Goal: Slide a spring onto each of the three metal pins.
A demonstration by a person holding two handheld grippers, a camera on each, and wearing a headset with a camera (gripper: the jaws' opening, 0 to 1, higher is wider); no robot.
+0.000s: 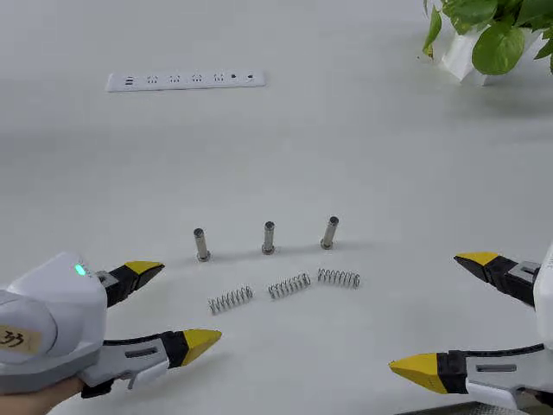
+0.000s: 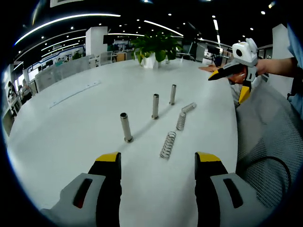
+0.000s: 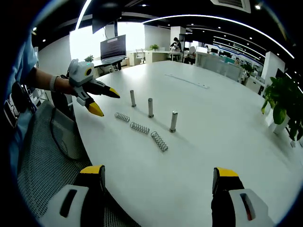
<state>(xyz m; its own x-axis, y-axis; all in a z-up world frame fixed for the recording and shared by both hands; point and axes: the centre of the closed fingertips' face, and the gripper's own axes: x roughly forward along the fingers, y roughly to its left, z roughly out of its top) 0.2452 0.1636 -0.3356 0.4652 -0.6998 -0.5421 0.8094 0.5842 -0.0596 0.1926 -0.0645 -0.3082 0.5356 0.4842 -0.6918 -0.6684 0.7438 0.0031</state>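
- Hovering over the white bench [image 1: 371,147], we hold the left gripper [image 1: 187,302] and the right gripper [image 1: 425,313] spread wide, with nothing between the jaws of either.
- Three springs lie on their sides in a row between the two grippers. The first spring [image 1: 231,299] is just ahead of the left gripper's tips, the middle spring [image 1: 289,285] is farther along, and the last spring [image 1: 338,277] is nearer the right gripper.
- Just beyond the springs stand the first pin [image 1: 201,245], middle pin [image 1: 269,237] and last pin [image 1: 329,233], upright and bare.
- We judge the springs light, squashy and quick to roll or flick away. A gentle pinch across the coils near one end would leave the other end open for a pin.
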